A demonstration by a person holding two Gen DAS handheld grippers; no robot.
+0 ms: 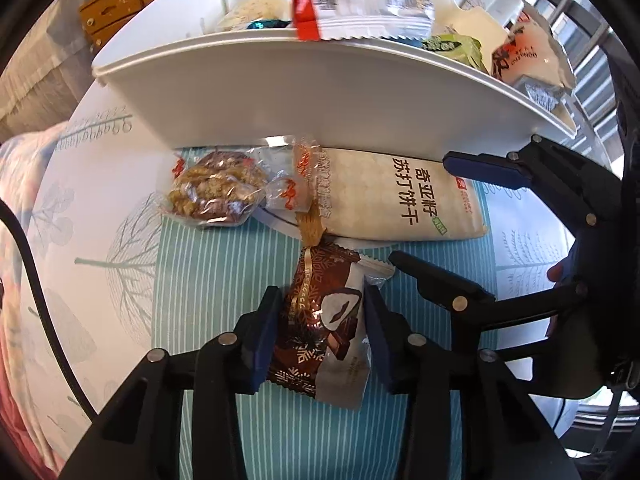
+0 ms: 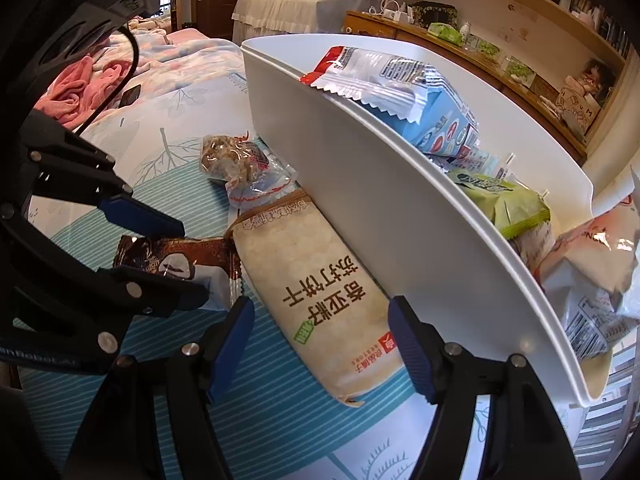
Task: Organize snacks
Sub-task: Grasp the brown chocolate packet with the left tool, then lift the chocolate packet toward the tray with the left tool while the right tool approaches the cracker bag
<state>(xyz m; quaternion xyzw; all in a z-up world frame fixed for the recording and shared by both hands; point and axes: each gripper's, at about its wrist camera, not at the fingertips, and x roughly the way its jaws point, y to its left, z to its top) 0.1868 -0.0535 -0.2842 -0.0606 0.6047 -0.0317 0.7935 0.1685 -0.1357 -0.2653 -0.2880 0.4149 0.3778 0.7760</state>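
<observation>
A brown chocolate snack packet lies on the teal striped mat; my left gripper is shut on it, a blue pad pressed on each side. From the right wrist view the left gripper holds that packet at the left. A long beige cracker packet lies against the white bin's wall. My right gripper is open and straddles its near end. The right gripper also shows at the right of the left wrist view, over the cracker packet.
The white bin holds several packets, among them a red-and-white one and a green one. A clear-wrapped nut cake and a clear red-printed wrapper lie by the bin. A bed with a pink blanket is at the left.
</observation>
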